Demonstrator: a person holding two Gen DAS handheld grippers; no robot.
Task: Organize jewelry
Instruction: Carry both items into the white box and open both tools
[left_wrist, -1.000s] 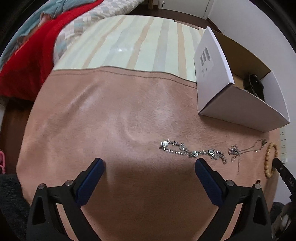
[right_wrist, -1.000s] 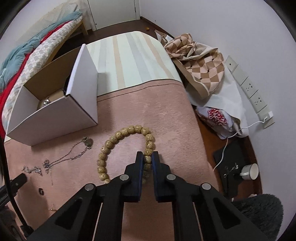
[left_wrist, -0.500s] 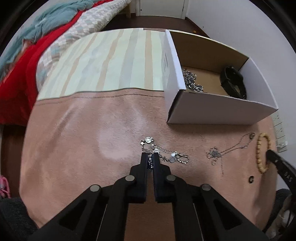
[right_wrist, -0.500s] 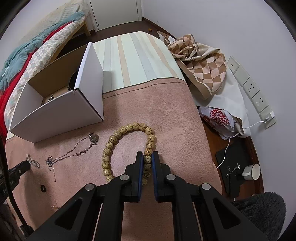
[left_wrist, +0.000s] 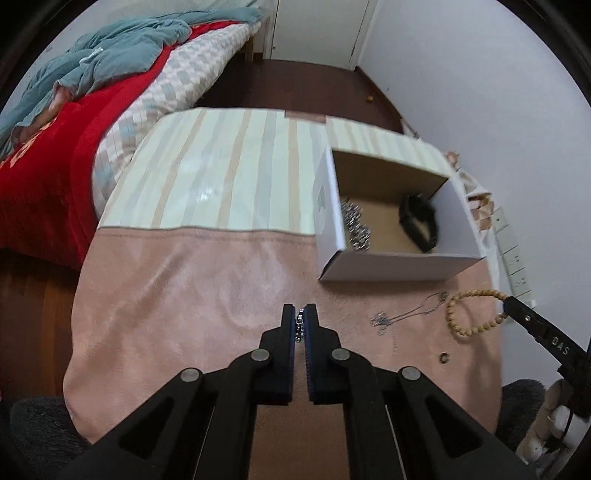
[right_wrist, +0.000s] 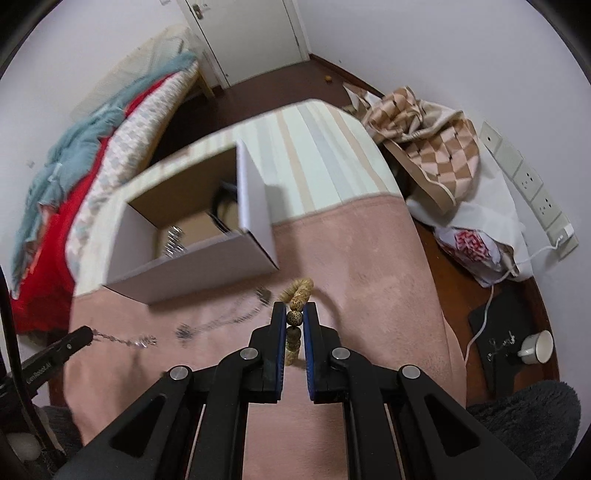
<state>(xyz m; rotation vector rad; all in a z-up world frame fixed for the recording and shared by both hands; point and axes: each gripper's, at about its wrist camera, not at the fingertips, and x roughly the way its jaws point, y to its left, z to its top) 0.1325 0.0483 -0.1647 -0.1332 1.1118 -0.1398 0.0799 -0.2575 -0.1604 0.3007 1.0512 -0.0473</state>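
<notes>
Pointing steeply down over the pink cloth (left_wrist: 192, 295), the left gripper (left_wrist: 300, 320) has its jaws clenched on the silver bracelet (right_wrist: 123, 339) hanging free; the right gripper (right_wrist: 294, 316) pinches the wooden bead bracelet (right_wrist: 295, 295) near the white box (left_wrist: 399, 266).

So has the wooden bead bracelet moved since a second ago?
Yes. The bead bracelet lay flat on the pink cloth; now it hangs lifted off it, pinched in the right gripper, nearer the white box in this view.
</notes>
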